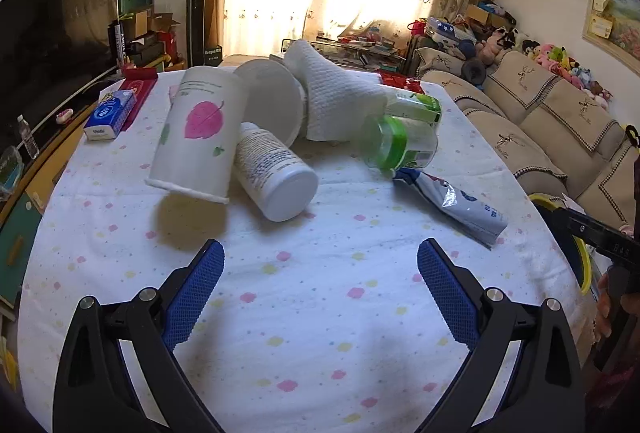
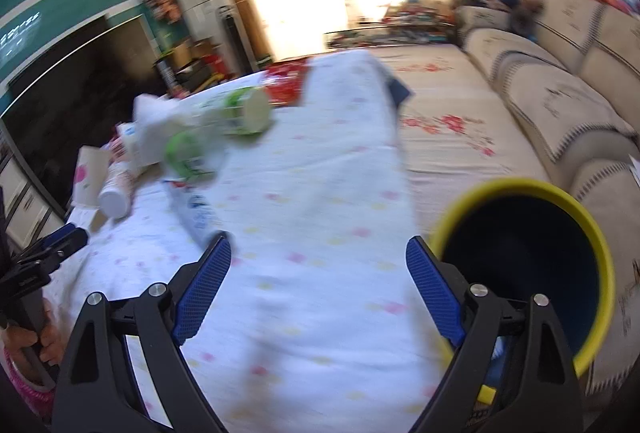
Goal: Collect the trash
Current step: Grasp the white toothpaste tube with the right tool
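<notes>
Both grippers spread and empty over a cloth-covered table, trash piled at its far side.

In the left wrist view the left gripper [image 1: 320, 253] has its blue fingers wide apart with nothing between them, low in the frame. Above it, mid-frame, lie a paper cup [image 1: 196, 137] tipped on its side, a white bottle [image 1: 272, 177] touching it, a crumpled paper towel [image 1: 332, 97], a green-capped jar [image 1: 400, 141] and a foil wrapper [image 1: 460, 205]. In the blurred right wrist view the right gripper [image 2: 318, 253] is likewise spread and empty; a yellow-rimmed bin [image 2: 480, 193] sits lower right, beside the table [image 2: 340, 173].
</notes>
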`<move>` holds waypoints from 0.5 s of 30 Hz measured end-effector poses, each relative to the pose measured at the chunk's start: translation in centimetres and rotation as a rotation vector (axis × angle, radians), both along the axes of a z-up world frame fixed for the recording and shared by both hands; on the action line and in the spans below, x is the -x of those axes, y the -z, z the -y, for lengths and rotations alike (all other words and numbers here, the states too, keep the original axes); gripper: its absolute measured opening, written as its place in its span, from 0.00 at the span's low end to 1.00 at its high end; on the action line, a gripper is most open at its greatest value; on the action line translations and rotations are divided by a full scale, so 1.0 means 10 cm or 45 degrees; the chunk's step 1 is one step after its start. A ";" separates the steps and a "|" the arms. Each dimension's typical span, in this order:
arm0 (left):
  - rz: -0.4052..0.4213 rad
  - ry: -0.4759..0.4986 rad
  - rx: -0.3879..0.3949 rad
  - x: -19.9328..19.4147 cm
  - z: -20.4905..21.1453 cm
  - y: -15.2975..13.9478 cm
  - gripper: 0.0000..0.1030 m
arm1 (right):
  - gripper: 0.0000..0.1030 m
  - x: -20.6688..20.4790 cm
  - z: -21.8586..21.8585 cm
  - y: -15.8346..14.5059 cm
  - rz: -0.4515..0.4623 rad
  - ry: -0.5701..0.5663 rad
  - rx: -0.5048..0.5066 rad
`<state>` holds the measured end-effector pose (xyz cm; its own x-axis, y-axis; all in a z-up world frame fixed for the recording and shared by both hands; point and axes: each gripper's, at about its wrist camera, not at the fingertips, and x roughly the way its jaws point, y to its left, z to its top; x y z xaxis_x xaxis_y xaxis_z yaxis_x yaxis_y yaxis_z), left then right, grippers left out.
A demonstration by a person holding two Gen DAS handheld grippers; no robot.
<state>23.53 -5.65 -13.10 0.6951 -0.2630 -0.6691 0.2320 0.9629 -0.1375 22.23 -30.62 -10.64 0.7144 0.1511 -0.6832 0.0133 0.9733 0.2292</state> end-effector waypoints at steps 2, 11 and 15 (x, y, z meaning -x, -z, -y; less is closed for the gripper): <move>0.012 -0.006 -0.001 -0.01 -0.10 0.06 0.93 | 0.82 -0.13 -0.23 -0.03 -0.002 -0.090 0.022; 0.016 -0.045 0.106 -0.05 -0.28 0.07 0.93 | 0.82 -0.62 -0.84 0.13 -0.077 -0.260 0.166; 0.028 -0.063 0.113 -0.06 -0.31 0.06 0.93 | 0.81 -0.75 -0.93 0.23 -0.126 -0.275 0.196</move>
<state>24.10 -2.56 -13.68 0.7232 -0.2856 -0.6288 0.1882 0.9575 -0.2185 29.78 -21.33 -12.90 0.6055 0.1813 -0.7749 -0.1832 0.9793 0.0860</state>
